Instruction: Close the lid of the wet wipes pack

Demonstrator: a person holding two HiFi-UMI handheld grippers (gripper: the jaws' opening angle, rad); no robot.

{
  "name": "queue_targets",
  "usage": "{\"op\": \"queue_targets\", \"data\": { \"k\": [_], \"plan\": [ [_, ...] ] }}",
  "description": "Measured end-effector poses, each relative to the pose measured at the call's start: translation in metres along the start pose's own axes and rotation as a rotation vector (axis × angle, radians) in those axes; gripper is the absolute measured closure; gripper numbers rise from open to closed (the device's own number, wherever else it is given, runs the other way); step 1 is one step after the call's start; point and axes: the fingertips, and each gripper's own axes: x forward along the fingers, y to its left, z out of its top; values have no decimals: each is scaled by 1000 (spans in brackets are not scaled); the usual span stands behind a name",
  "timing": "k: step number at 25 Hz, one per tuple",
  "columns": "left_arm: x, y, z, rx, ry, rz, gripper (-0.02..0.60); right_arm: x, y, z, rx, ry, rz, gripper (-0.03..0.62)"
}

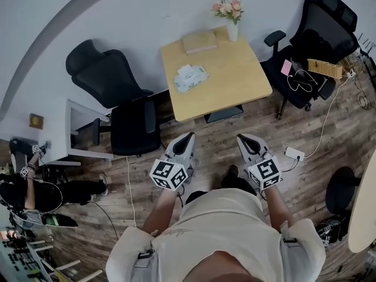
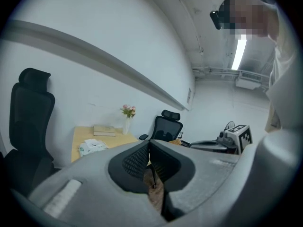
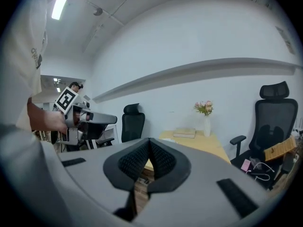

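The wet wipes pack is a pale green and white packet lying on the left part of the wooden table, with something white on its top. It also appears small in the left gripper view. I stand on the floor well short of the table. My left gripper and right gripper are held side by side in front of me, pointing toward the table, far from the pack. Both have their jaws closed together with nothing between them.
A flat tan box and a vase of flowers stand at the table's far edge. Black office chairs sit at the left and right of the table. A white side table is further left. Cables and a power strip lie on the wood floor.
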Motion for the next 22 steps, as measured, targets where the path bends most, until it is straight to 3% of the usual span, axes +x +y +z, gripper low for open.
{"op": "queue_targets", "data": {
  "k": [11, 16, 22],
  "plan": [
    [58, 34, -4, -12, 73, 90, 563, 64, -40, -10, 48, 71, 119, 592],
    [78, 69, 4, -10, 67, 100, 563, 101, -55, 0, 33, 81, 123, 592],
    [118, 108, 26, 14, 34, 50, 563, 143, -77, 25, 5, 96, 84, 592]
  ]
}}
